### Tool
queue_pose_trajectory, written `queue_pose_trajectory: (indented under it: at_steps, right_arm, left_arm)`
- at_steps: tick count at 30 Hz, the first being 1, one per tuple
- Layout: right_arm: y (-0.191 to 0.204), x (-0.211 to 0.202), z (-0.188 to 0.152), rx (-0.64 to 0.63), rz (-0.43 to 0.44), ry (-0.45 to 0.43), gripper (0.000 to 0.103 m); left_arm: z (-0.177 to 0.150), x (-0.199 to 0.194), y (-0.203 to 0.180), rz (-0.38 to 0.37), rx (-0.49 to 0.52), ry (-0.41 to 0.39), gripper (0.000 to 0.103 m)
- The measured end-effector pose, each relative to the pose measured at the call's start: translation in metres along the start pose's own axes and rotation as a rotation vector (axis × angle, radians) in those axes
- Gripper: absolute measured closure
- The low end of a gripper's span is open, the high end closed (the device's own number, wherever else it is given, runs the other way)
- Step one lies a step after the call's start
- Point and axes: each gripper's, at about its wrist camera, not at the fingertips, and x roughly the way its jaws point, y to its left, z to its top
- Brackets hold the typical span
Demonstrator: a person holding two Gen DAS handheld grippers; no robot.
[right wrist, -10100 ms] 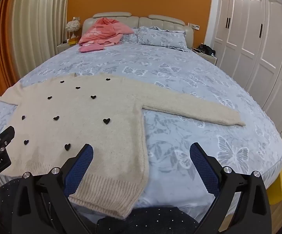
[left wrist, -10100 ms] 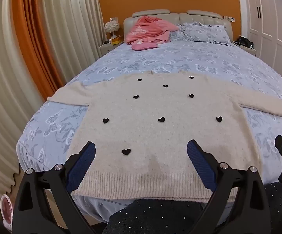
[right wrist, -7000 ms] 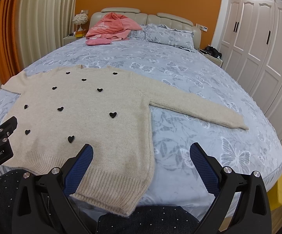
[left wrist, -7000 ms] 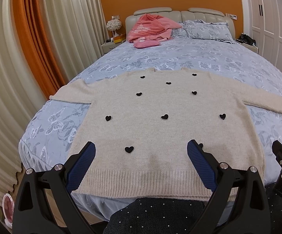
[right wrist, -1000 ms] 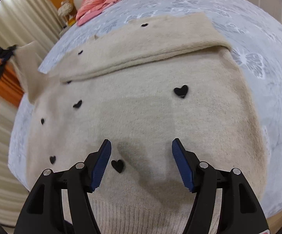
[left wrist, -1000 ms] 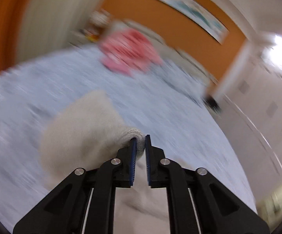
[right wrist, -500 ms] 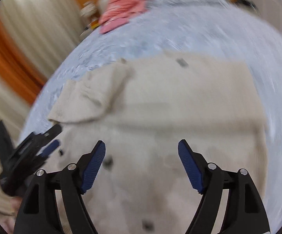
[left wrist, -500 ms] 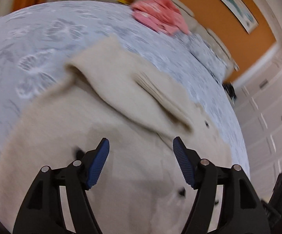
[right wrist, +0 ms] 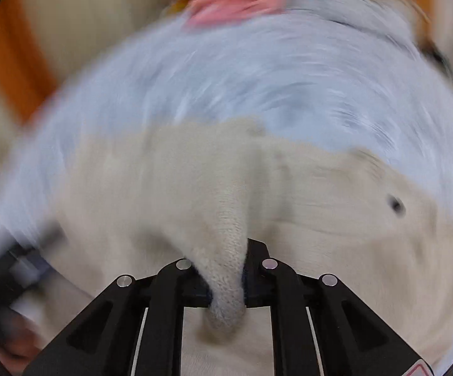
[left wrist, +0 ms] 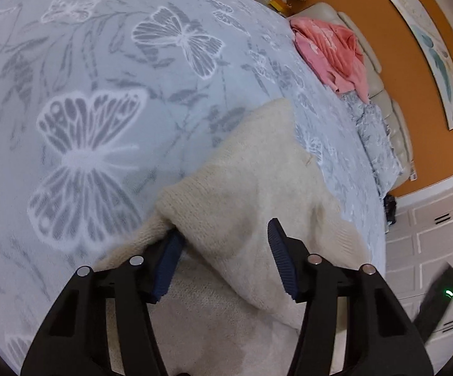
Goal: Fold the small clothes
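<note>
A cream knitted sweater (left wrist: 257,194) with small black hearts lies on the bed, both sleeves folded in over its body. My left gripper (left wrist: 223,260) is open, low over the folded left shoulder, with its left finger tucked under the fold's edge. In the blurred right wrist view, my right gripper (right wrist: 226,269) is shut on a bunched fold of the sweater (right wrist: 226,238), which stands up between the fingers. One black heart (right wrist: 395,205) shows at the right.
The blue-grey butterfly bedspread (left wrist: 101,100) spreads around the sweater. A pink garment (left wrist: 329,53) lies by the headboard and pillows. White wardrobe doors (left wrist: 429,235) stand beyond the bed. The right gripper's body (left wrist: 436,297) shows at the lower right of the left wrist view.
My left gripper moved down and forward onto the folded left shoulder, still open. My right gripper closed on a fold of the sweater and is moving fast.
</note>
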Motion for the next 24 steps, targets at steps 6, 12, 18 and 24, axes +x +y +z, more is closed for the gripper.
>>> queue_pose_trajectory:
  at_steps: [6, 12, 18, 24]
  right_arm:
    - [-0.162, -0.029, -0.047, 0.47, 0.084, 0.013, 0.09]
    - [-0.18, -0.025, -0.053, 0.506, 0.192, 0.03, 0.049]
    - [-0.212, -0.036, -0.054, 0.669, 0.223, -0.062, 0.028]
    - [-0.237, -0.031, -0.075, 0.654, 0.189, -0.027, 0.076]
  left_arm:
    - [-0.014, 0.003, -0.008, 0.015, 0.088, 0.012, 0.051]
    - [-0.016, 0.003, -0.018, 0.042, 0.053, 0.024, 0.046]
    - [-0.011, 0.003, -0.01, 0.035, -0.062, 0.023, 0.046]
    - [-0.019, 0.004, -0.014, 0.11, 0.003, -0.011, 0.062]
